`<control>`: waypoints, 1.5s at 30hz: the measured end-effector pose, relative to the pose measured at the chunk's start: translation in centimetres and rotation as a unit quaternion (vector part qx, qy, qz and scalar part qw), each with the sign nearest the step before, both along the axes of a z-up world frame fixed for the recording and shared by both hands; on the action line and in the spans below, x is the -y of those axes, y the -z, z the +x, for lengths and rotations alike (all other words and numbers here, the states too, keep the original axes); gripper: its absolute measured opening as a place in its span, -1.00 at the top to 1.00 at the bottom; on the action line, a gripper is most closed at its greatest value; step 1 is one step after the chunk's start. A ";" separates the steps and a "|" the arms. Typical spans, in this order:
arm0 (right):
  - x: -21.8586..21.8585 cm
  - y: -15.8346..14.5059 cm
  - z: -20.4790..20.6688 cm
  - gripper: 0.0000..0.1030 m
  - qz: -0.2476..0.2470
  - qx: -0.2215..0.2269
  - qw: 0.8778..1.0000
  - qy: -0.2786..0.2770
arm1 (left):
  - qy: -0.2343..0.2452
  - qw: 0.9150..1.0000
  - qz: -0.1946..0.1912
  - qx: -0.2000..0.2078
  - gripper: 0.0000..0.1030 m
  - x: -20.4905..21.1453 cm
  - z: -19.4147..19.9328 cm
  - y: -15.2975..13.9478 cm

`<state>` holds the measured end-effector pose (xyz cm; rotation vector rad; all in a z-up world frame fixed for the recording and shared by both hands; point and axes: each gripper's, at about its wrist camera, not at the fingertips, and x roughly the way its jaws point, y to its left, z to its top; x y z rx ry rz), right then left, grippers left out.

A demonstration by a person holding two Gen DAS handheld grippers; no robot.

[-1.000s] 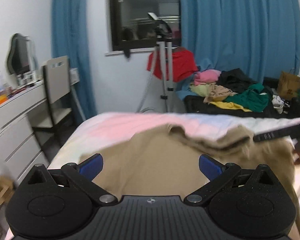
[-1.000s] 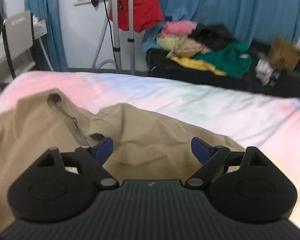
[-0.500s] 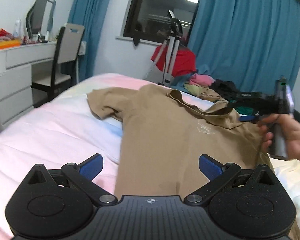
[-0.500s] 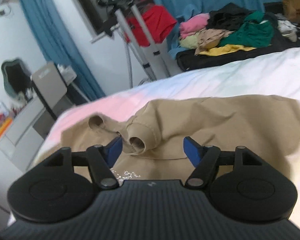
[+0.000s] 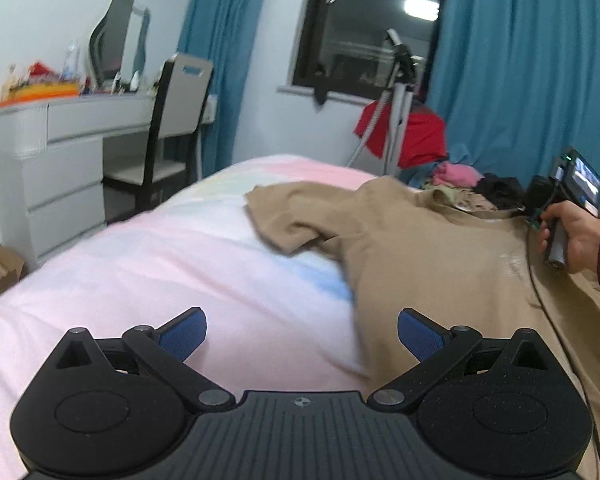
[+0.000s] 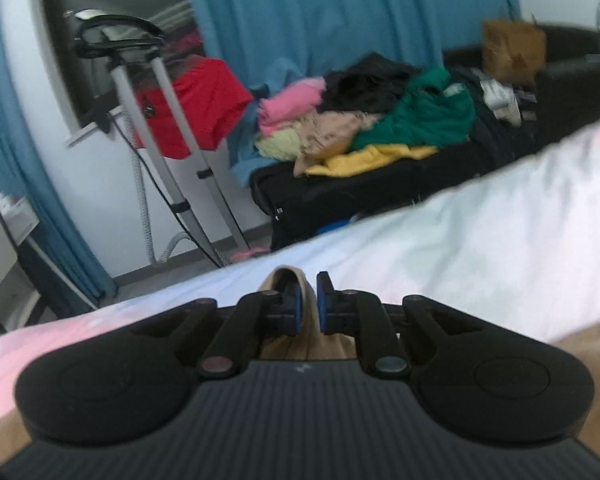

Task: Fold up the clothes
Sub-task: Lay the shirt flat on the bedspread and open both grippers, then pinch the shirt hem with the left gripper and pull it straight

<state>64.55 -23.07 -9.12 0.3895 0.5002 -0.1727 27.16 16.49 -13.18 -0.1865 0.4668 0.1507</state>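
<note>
Tan shirt [image 5: 440, 256] is lying on the bed [image 5: 160, 264] at 2 o'clock of the left tongs [image 5: 302, 334], which are gaping apart. Right tongs [image 6: 308, 304] are pinching 1 shirt fold. Risk: thin grip slipping, fold collapsing.

Even, cool indoor light; a ceiling lamp reflection [image 5: 420, 4] glares in the dark window [image 5: 372, 28] at upper centre of the left wrist view. Shadows are soft. Fisheye curvature bends the curtains [image 5: 520, 72] and darkens the frame corners. The right wrist view is motion-blurred throughout, its clothes pile [image 6: 372, 120] smeared.
</note>
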 end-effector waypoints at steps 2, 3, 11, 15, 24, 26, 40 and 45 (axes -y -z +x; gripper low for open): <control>-0.5 0.5 -0.4 0.30 -0.003 0.001 1.000 -0.021 | -0.003 1.000 -0.013 -0.001 -0.99 -0.8 0.0 0.1; -0.8 0.3 -1.1 -0.29 -0.012 0.009 1.000 -0.026 | -0.005 1.000 -0.017 -0.001 -0.99 -1.1 0.0 0.0; -2.1 -3.5 -11.1 -0.81 -0.023 0.031 0.997 -0.067 | -0.023 1.000 -0.009 0.012 -0.99 -0.8 -1.0 -0.7; -2.3 -6.3 -20.8 -0.81 -0.042 0.045 0.993 -0.099 | -0.024 0.999 0.014 0.019 -0.99 0.3 -2.0 -1.6; -0.3 -9.4 -44.0 -0.81 0.020 0.075 0.989 -0.126 | 0.020 0.999 0.029 0.028 -0.99 3.5 -6.7 -4.8; 0.1 -9.0 -47.3 -0.81 0.023 0.082 0.989 -0.124 | 0.034 0.998 0.034 0.029 -0.99 4.4 -8.3 -5.5; 4.0 -7.0 -51.0 -0.81 0.075 0.074 0.990 -0.098 | 0.087 0.993 -0.077 -0.020 -0.99 5.1 -9.1 -3.8; 4.7 -5.5 -49.3 -0.81 0.094 0.059 0.989 -0.095 | 0.033 0.989 -0.141 -0.027 -0.99 1.2 -2.7 -2.9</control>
